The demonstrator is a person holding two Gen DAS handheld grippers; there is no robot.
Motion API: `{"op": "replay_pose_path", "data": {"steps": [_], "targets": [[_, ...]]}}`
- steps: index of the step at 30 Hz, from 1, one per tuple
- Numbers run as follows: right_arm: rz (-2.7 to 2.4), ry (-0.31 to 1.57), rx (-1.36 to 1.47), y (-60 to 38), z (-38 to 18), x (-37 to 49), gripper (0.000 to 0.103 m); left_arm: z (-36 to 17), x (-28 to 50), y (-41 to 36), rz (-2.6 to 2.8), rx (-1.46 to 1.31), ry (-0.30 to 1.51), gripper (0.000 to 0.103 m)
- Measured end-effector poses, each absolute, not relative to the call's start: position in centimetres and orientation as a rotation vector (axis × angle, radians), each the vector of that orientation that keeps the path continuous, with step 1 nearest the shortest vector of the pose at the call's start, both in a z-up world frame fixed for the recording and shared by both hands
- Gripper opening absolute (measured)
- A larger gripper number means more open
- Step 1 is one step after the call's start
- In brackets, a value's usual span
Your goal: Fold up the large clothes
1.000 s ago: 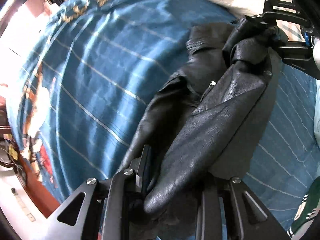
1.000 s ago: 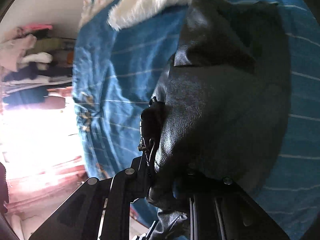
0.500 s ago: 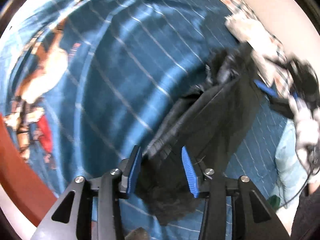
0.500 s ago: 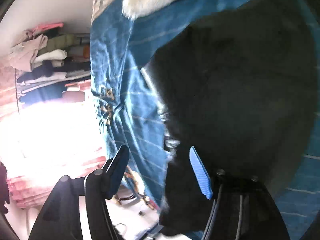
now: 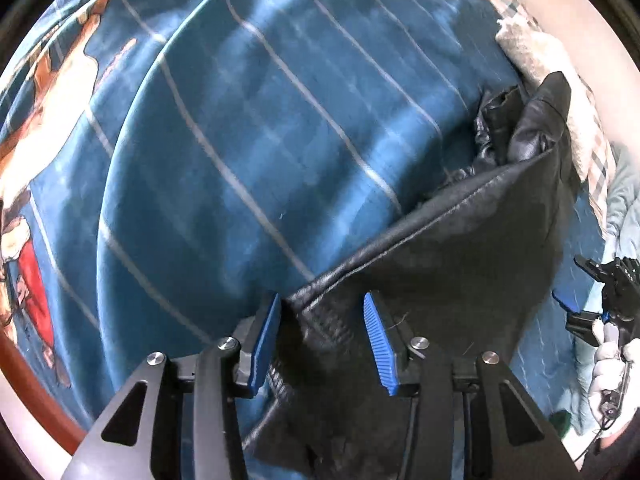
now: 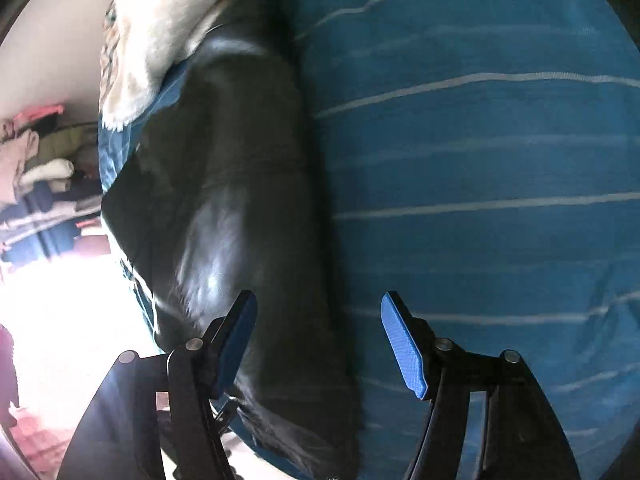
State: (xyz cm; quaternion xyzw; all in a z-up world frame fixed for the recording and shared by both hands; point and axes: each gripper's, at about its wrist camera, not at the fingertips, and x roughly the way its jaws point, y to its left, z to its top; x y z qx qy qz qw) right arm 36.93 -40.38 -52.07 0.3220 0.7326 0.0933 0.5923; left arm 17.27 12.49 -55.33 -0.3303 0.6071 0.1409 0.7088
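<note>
Although the black leather jacket point(image 5: 460, 240) lay flattened on the blue striped blanket point(image 5: 260, 140), folding appeared unfinished. Left gripper point(image 5: 320, 336) was closing around the jacket's hem, not yet pinching; right gripper point(image 6: 320, 340) stood spread, empty, beside the jacket.
</note>
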Motion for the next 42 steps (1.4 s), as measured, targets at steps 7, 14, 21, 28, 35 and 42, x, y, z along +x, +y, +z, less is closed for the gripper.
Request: {"op": "replay_pose_path", "data": {"steps": [7, 14, 21, 28, 35, 42], "targets": [[0.377, 1.638, 0.922, -40.7, -56.4, 41.4, 0.082, -50.4, 14.7, 10.8, 0.359, -0.631, 1.303, 0.0], [0.424, 1.588, 0.908, -38.5, -57.8, 44.1, 0.037, -52.4, 11.3, 12.2, 0.438, -0.648, 1.437, 0.001], [0.123, 1.407, 1.172, -44.3, -53.0, 36.4, 0.018, -51.9, 13.6, 13.8, 0.529, -0.522, 1.428, 0.037], [-0.302, 1.393, 1.336, -55.5, -50.3, 19.1, 0.022, -50.8, 14.9, 13.6, 0.469, -0.56, 1.397, 0.089], [-0.353, 1.531, 1.255, -59.3, -49.8, 13.4, 0.048, -51.3, 17.0, 10.3, 0.359, -0.652, 1.369, 0.089], [-0.243, 1.502, 1.05, -58.4, -45.4, 16.9, 0.053, -54.9, 19.8, 5.5, 0.365, -0.449, 1.399, 0.037]]}}
